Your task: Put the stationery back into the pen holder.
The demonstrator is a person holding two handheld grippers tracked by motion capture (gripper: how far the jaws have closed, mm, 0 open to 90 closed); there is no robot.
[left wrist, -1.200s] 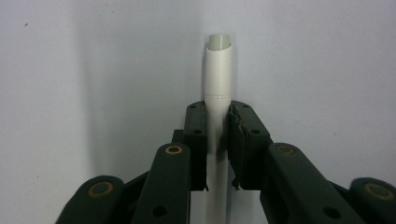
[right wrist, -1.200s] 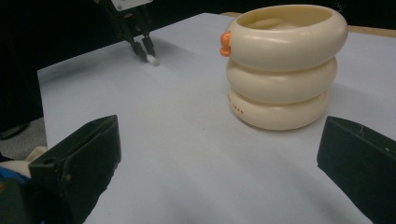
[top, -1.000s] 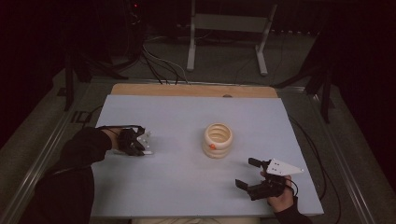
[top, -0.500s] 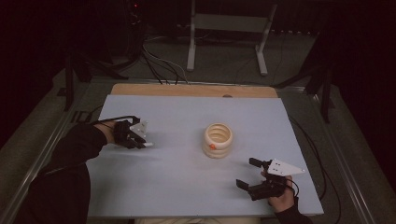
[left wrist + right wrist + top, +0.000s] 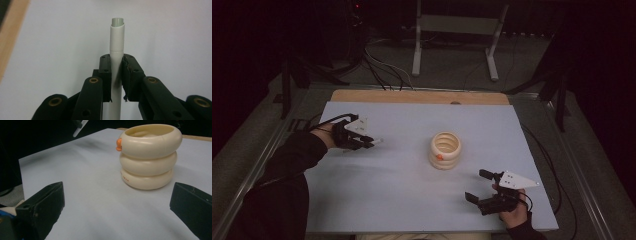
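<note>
In the left gripper view, the white tube (image 5: 116, 50) runs down between the jaws and off the bottom edge, so its lower end is cut off. From the high view the tube (image 5: 373, 143) is too small to make out beyond a pale tip past the left gripper (image 5: 362, 141). The red print low on the ringed cup (image 5: 149, 155) is too small to read, and the orange knob (image 5: 119, 144) on its rim is too blurred to identify.

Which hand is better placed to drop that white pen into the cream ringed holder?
Left. The left gripper is shut on the white pen, lifted off the table. The right gripper sits open and empty near the cream ringed holder, so it would probably only steady it.
</note>
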